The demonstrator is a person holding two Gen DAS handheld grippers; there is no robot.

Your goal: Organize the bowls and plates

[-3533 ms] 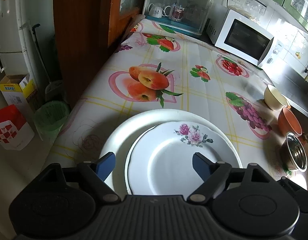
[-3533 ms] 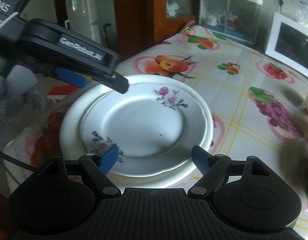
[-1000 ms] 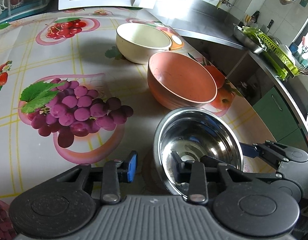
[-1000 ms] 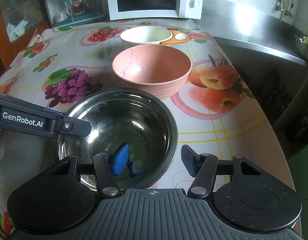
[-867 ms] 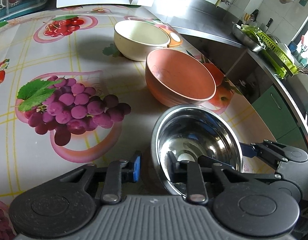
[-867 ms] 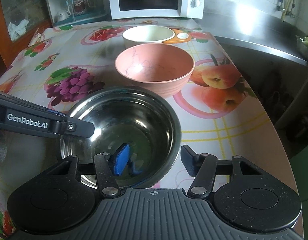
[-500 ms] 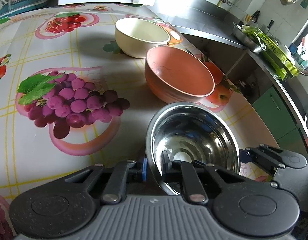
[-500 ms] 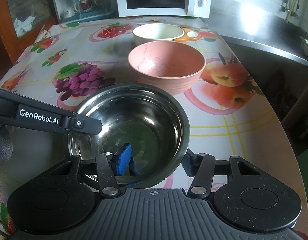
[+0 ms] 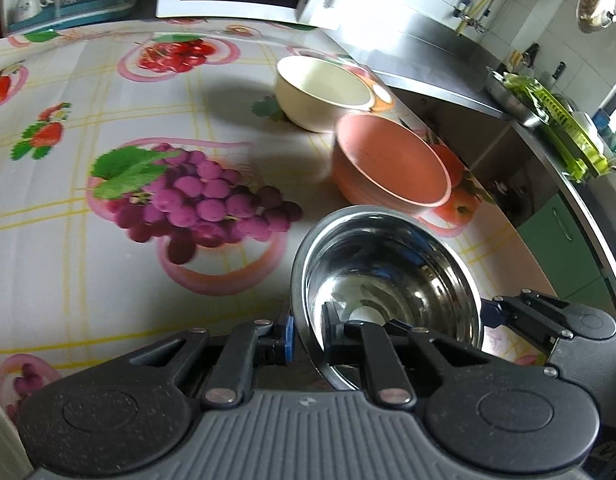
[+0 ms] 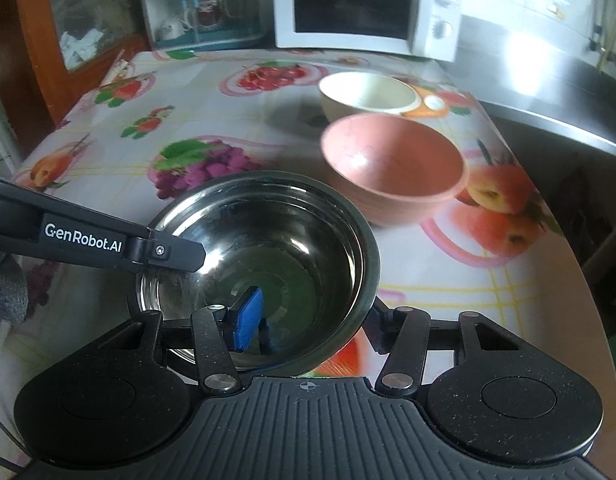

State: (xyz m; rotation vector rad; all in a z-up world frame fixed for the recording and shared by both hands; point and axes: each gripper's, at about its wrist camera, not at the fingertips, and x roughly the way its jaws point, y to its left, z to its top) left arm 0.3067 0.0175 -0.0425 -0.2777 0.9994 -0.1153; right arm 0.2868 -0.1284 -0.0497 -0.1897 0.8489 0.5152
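Observation:
A steel bowl (image 9: 391,276) (image 10: 268,252) sits near the table's front edge. My left gripper (image 9: 308,330) is shut on its left rim, one finger inside, one outside. My right gripper (image 10: 311,320) straddles the bowl's near right rim, with one blue pad (image 10: 248,316) inside and the other finger outside; its jaws stand a little apart around the rim. A pink bowl (image 9: 391,168) (image 10: 391,160) stands just beyond the steel bowl. A cream bowl (image 9: 323,92) (image 10: 367,94) stands behind that.
A fruit-print tablecloth (image 9: 108,120) covers the table. A white microwave (image 10: 363,12) and a glass cabinet (image 10: 200,12) stand at the back. A steel counter (image 9: 447,64) with a green dish rack (image 9: 567,136) runs off to the right, past the table edge.
Both grippers left the stacked plates and came to the steel bowl. The left gripper's jaws closed onto its rim. The right gripper's jaws narrowed around the opposite rim, and the bowl appears lifted slightly.

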